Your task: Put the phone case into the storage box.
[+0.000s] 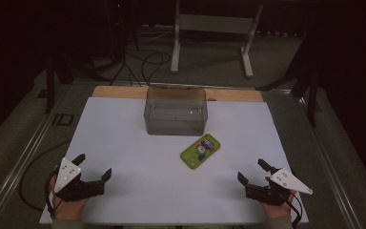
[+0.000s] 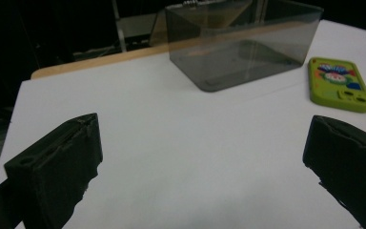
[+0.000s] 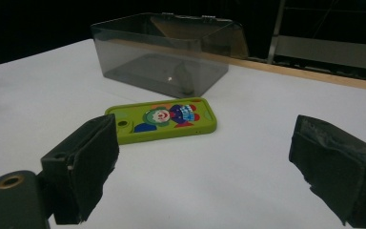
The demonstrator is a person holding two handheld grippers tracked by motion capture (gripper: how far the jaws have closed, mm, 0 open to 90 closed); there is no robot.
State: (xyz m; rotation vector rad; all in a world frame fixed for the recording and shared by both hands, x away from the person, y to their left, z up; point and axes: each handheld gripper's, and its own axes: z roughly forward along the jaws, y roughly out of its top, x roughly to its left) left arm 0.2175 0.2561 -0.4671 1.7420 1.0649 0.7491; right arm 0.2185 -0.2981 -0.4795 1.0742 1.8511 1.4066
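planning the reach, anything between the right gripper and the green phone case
Nothing: bare white table between the right gripper and phone case, seen in the high view.

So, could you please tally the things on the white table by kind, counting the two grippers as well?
Clear box: 1
Green phone case: 1
Grippers, left gripper and right gripper, both open: 2
Total: 4

Left gripper [image 1: 91,167] low, jaws spread, right gripper [image 1: 252,172] low, jaws spread
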